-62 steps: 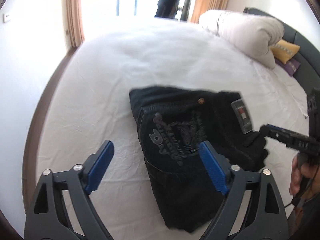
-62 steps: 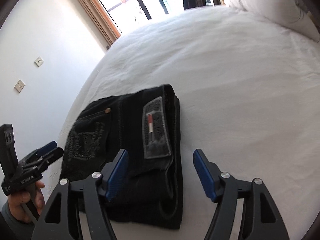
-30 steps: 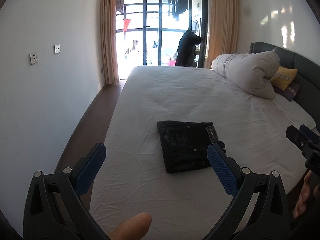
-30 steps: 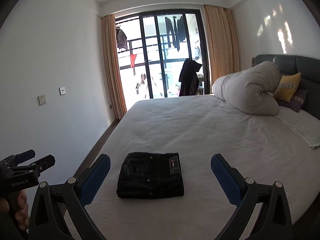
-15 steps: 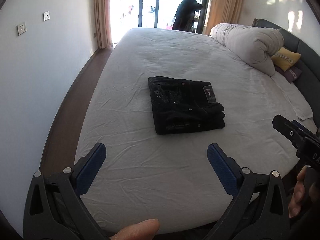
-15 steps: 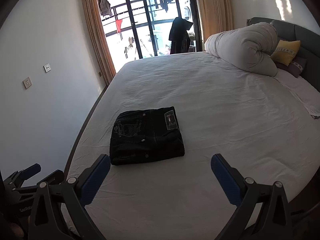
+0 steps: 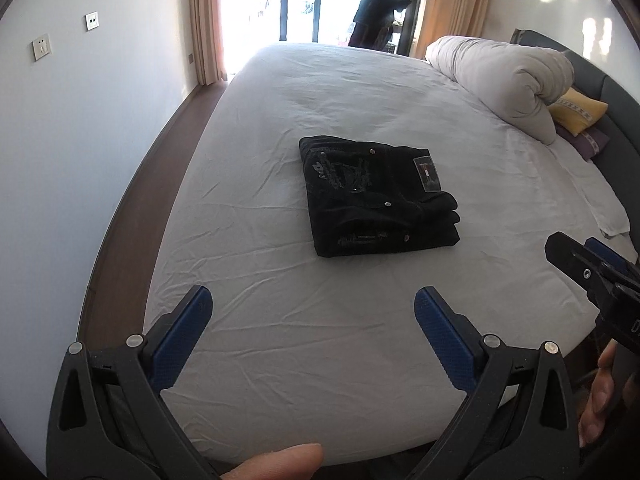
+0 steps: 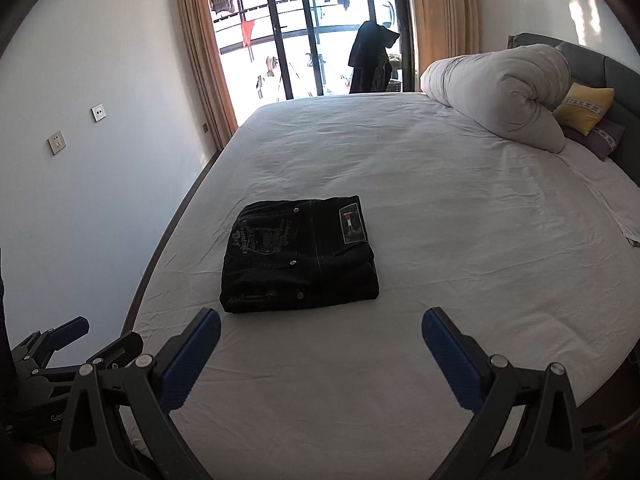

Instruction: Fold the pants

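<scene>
White sheeting covers the bed (image 7: 280, 320), on which all items are laid. Nearest the cameras, the left hand-held gripper (image 7: 312, 312) and the right hand-held gripper (image 8: 320, 332) are held above the near edge, each with its blue fingers spread wide apart and nothing between them. Beyond them, the black pants (image 8: 300, 256) are seen folded into a compact rectangle on the sheet, well apart from both. Farther back, a rolled duvet (image 8: 500, 92) and a yellow pillow (image 8: 584, 108) are noted near the headboard.
</scene>
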A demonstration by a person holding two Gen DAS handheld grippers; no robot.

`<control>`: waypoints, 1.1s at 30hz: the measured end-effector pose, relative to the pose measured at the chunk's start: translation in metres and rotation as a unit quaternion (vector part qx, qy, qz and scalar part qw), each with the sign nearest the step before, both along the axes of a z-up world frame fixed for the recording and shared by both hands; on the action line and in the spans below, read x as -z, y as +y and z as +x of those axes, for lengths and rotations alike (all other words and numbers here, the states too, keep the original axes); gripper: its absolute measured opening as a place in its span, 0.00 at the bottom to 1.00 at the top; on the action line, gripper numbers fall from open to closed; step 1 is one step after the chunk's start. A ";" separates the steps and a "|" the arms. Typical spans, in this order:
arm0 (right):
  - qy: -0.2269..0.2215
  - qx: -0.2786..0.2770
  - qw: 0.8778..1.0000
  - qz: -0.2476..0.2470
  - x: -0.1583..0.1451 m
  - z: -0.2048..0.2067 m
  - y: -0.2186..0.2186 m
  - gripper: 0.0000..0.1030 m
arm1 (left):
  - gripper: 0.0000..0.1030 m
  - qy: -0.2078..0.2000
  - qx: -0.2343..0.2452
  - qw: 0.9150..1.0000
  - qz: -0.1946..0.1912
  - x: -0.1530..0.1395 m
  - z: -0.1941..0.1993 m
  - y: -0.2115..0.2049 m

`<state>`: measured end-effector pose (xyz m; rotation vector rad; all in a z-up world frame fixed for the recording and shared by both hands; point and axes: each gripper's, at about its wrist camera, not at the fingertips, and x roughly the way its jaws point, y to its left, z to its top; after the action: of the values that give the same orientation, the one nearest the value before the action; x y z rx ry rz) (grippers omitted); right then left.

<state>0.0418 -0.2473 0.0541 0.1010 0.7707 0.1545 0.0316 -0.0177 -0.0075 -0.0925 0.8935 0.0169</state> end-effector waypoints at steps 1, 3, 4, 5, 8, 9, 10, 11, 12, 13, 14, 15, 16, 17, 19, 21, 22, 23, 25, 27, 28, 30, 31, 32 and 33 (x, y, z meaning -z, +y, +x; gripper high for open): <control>0.002 -0.001 1.000 -0.001 0.001 0.000 0.000 1.00 | 1.00 0.001 0.000 1.000 0.000 0.000 -0.001 0.000; 0.005 -0.002 1.000 -0.001 0.002 0.000 0.001 1.00 | 1.00 0.002 0.000 1.000 0.000 0.002 0.000 0.000; 0.006 -0.003 1.000 -0.002 0.002 0.000 0.002 1.00 | 1.00 0.003 -0.001 1.000 -0.001 0.002 0.000 0.001; 0.007 -0.003 1.000 -0.002 0.002 0.000 0.002 1.00 | 1.00 0.003 -0.001 1.000 -0.001 0.001 -0.003 0.001; 0.010 -0.004 1.000 -0.002 0.003 0.000 0.003 1.00 | 1.00 0.003 -0.002 1.000 -0.001 0.002 -0.002 0.001; 0.011 -0.004 1.000 -0.003 0.004 0.000 0.003 1.00 | 1.00 0.004 -0.002 1.000 -0.001 0.003 -0.001 0.002; 0.012 -0.005 1.000 -0.003 0.004 0.001 0.003 1.00 | 1.00 0.004 -0.002 1.000 -0.002 0.004 -0.001 0.001; 0.013 -0.005 1.000 -0.003 0.004 0.001 0.003 1.00 | 1.00 0.005 -0.001 1.000 -0.001 0.005 0.000 0.001; 0.014 -0.005 1.000 -0.003 0.004 0.001 0.003 1.00 | 1.00 0.006 -0.002 1.000 -0.001 0.005 -0.001 0.001; 0.014 -0.005 1.000 -0.003 0.005 0.002 0.003 1.00 | 1.00 0.006 -0.001 1.000 -0.002 0.006 0.000 0.001; 0.015 -0.005 1.000 -0.004 0.005 0.002 0.003 1.00 | 1.00 0.006 -0.001 1.000 -0.001 0.006 0.000 0.001; 0.015 -0.006 1.000 -0.004 0.005 0.002 0.003 1.00 | 1.00 0.006 -0.001 1.000 -0.001 0.007 0.000 0.001; 0.016 -0.006 1.000 -0.004 0.005 0.002 0.003 1.00 | 1.00 0.006 -0.001 1.000 -0.001 0.006 0.000 0.001; 0.016 -0.005 1.000 -0.004 0.006 0.002 0.004 1.00 | 1.00 0.007 0.000 1.000 -0.002 0.007 0.000 0.000; 0.018 -0.005 1.000 -0.004 0.007 0.003 0.004 1.00 | 1.00 0.006 -0.001 1.000 -0.001 0.007 0.000 0.000; 0.019 -0.006 1.000 -0.005 0.007 0.003 0.004 1.00 | 1.00 0.007 -0.001 1.000 -0.002 0.007 0.000 0.000; 0.019 -0.005 1.000 -0.005 0.008 0.003 0.004 1.00 | 1.00 0.006 -0.001 1.000 -0.001 0.007 0.000 0.000; 0.019 -0.005 1.000 -0.005 0.008 0.003 0.004 1.00 | 1.00 0.006 -0.001 1.000 -0.001 0.007 0.000 0.000; 0.019 -0.005 1.000 -0.005 0.008 0.003 0.005 1.00 | 1.00 0.006 -0.001 1.000 -0.002 0.006 0.000 0.000; 0.019 -0.004 1.000 -0.005 0.008 0.003 0.005 1.00 | 1.00 0.006 -0.001 1.000 -0.001 0.006 -0.001 0.000; 0.019 -0.005 1.000 -0.005 0.008 0.003 0.005 1.00 | 1.00 0.006 -0.001 1.000 -0.001 0.006 -0.001 0.000; 0.019 -0.005 1.000 -0.006 0.008 0.003 0.005 1.00 | 1.00 0.006 0.000 1.000 -0.001 0.007 0.000 0.000; 0.019 -0.005 1.000 -0.006 0.008 0.003 0.005 1.00 | 1.00 0.006 0.000 1.000 -0.001 0.007 0.000 0.000; 0.019 -0.005 1.000 -0.005 0.008 0.003 0.005 1.00 | 1.00 0.006 -0.001 1.000 -0.001 0.006 0.000 0.000; 0.019 -0.005 1.000 -0.006 0.008 0.003 0.005 1.00 | 1.00 0.006 -0.001 1.000 -0.001 0.006 0.000 0.000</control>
<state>0.0447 -0.2421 0.0459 0.0896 0.8103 0.1579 0.0315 -0.0177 -0.0139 -0.0957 0.9054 0.0171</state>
